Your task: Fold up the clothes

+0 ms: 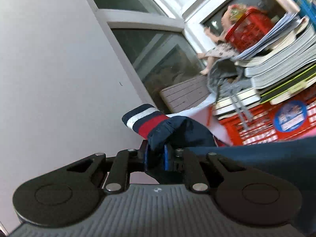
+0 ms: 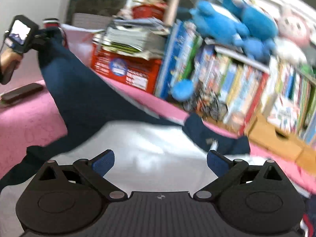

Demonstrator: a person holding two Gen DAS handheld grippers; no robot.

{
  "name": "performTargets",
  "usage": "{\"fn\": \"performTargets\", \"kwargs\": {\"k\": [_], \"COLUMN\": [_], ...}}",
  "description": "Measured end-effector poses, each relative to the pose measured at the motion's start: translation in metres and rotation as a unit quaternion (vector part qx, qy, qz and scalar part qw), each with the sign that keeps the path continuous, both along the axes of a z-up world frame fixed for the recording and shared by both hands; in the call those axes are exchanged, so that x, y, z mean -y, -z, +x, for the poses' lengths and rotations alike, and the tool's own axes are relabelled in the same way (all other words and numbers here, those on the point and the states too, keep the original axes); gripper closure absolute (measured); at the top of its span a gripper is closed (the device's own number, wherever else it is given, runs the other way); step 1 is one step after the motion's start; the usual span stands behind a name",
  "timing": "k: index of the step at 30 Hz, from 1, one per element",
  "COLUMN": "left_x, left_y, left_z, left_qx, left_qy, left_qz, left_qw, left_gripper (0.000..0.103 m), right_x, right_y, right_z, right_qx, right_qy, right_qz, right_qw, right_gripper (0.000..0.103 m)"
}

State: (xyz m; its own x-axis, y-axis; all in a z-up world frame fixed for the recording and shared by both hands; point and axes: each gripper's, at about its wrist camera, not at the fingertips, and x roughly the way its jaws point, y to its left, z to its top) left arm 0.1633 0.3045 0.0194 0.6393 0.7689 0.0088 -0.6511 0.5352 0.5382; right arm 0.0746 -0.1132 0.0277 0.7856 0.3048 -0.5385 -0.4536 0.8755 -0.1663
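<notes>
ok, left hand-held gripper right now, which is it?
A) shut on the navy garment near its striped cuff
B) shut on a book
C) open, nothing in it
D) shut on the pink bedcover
A: the left hand-held gripper has its blue pads pinched on the navy garment, just behind the striped cuff.

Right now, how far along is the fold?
Early. Done: the left gripper is shut on the navy sleeve near its striped cuff, lifted off the pink bedspread. In hand: that sleeve, stretched from the garment's white body. Left: the right gripper is open and empty above the white body; no fold is visible yet, so all folding remains.
</notes>
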Motion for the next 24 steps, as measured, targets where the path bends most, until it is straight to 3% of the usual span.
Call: {"fn": "performTargets", "kwargs": {"k": [1,3,5,8,10,13,16,18,22,24], "left_x": [-0.006,-0.016,-0.022,-0.022,-0.021,-0.022,-0.026,-0.028,-0.026,-0.021], "left_y": [0.008,0.027,0.044,0.066,0.069,0.06,0.041,0.03,0.01,0.006], "left_z": [0.009,0.027,0.039,0.053,0.053,0.049,0.04,0.03,0.005,-0.009], "left_qx": [-0.027,-0.084,-0.123,-0.164,-0.175,-0.168,-0.142,-0.123,-0.095,-0.085], "left_qy": [-0.008,-0.022,-0.033,-0.048,-0.056,-0.058,-0.048,-0.039,-0.027,-0.021], "left_qz": [-0.009,-0.027,-0.049,-0.058,-0.062,-0.089,-0.125,-0.141,-0.175,-0.182], "left_qw": [0.9996,0.9958,0.9906,0.9835,0.9811,0.9801,0.9807,0.9816,0.9797,0.9795], "left_gripper": [0.087,0.087,0.087,0.084,0.083,0.079,0.055,0.022,0.017,0.007], "right_x": [0.001,-0.006,-0.026,-0.065,-0.09,-0.111,-0.114,-0.101,-0.052,-0.014], "right_y": [0.004,0.013,0.025,0.042,0.049,0.049,0.044,0.038,0.021,0.011], "right_z": [0.003,0.008,0.012,0.014,0.012,0.025,0.03,0.027,0.016,0.012], "right_qx": [-0.018,-0.06,-0.098,-0.135,-0.125,-0.134,-0.151,-0.162,-0.133,-0.103], "right_qy": [-0.004,-0.028,-0.057,-0.108,-0.134,-0.146,-0.15,-0.157,-0.121,-0.068], "right_qz": [0.015,0.043,0.046,0.023,0.005,0.017,0.037,0.06,0.081,0.085], "right_qw": [1.0,0.997,0.992,0.985,0.983,0.98,0.976,0.972,0.98,0.989], "right_gripper": [0.006,0.029,0.045,0.047,0.042,0.036,0.034,0.026,0.014,0.003]}}
